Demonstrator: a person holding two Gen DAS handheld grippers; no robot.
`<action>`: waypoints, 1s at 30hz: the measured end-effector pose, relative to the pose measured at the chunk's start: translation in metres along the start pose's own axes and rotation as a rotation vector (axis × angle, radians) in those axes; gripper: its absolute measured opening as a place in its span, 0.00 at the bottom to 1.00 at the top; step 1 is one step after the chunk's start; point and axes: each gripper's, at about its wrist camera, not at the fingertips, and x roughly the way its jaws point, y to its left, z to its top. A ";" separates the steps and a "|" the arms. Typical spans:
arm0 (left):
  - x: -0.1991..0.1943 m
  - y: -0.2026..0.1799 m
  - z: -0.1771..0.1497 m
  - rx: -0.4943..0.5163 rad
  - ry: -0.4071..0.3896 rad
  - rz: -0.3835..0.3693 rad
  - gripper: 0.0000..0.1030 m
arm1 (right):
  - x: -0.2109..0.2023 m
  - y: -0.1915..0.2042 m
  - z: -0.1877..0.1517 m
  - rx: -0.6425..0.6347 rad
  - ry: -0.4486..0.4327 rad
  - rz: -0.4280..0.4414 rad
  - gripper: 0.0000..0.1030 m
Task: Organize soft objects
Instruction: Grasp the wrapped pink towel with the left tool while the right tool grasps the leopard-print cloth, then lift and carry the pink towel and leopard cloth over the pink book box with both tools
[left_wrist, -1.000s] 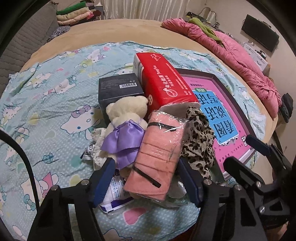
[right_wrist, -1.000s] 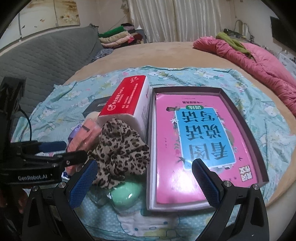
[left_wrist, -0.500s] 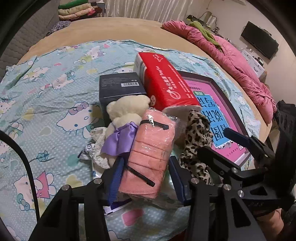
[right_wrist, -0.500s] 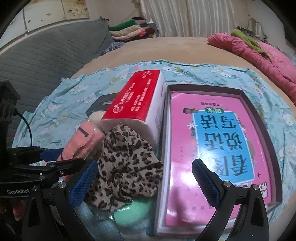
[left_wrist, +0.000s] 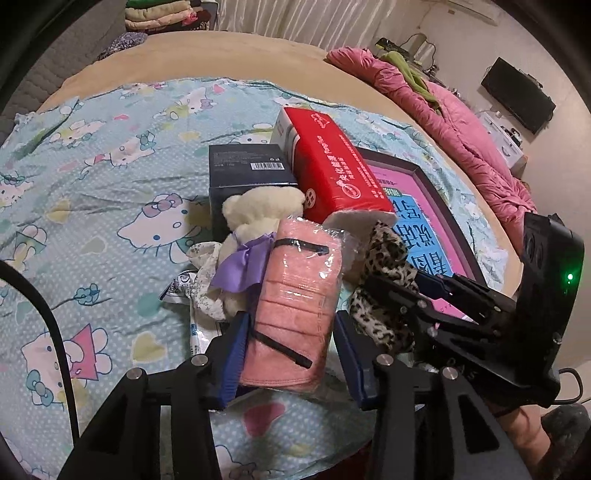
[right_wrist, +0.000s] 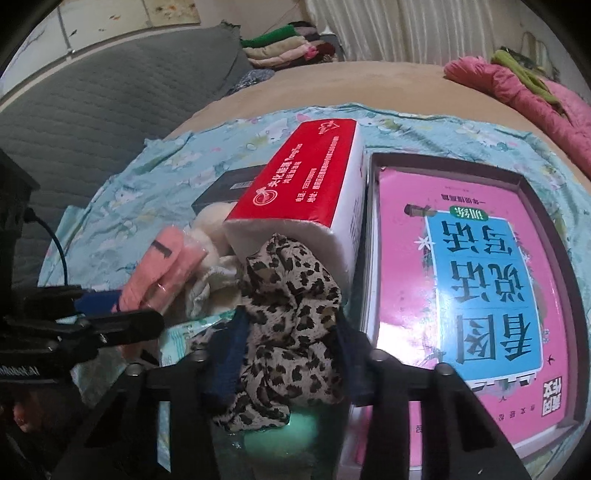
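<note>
Between the left gripper (left_wrist: 290, 350) pads stands the pink folded towel in clear plastic wrap (left_wrist: 295, 295), its long axis running away along the fingers; the jaws have just been closing and now clamp it.

Right wrist view: the right gripper (right_wrist: 288, 354), jaws just narrowed, pinches the leopard-print fabric scrunchie (right_wrist: 291, 325), against the red-and-white tissue pack (right_wrist: 306, 192).

Beside the red-and-white tissue pack (left_wrist: 332, 173) lie a salmon-pink towel (left_wrist: 295, 306), a leopard-print cloth (right_wrist: 291, 325), a cream teddy (left_wrist: 258, 214) with a lilac bow, a black box (left_wrist: 247, 170) and a pink-and-blue book (right_wrist: 476, 280). The sheet (left_wrist: 92, 192) beneath is pale blue with cartoon cats.
</note>
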 end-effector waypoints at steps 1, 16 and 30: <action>-0.001 0.000 0.000 -0.002 -0.002 -0.003 0.45 | -0.003 -0.001 0.001 -0.002 -0.013 0.005 0.29; 0.006 -0.007 -0.002 0.012 0.013 -0.005 0.31 | -0.036 -0.007 -0.001 0.015 -0.120 0.086 0.19; -0.032 -0.040 0.003 0.096 -0.084 0.010 0.30 | -0.077 -0.009 -0.001 0.021 -0.254 0.093 0.19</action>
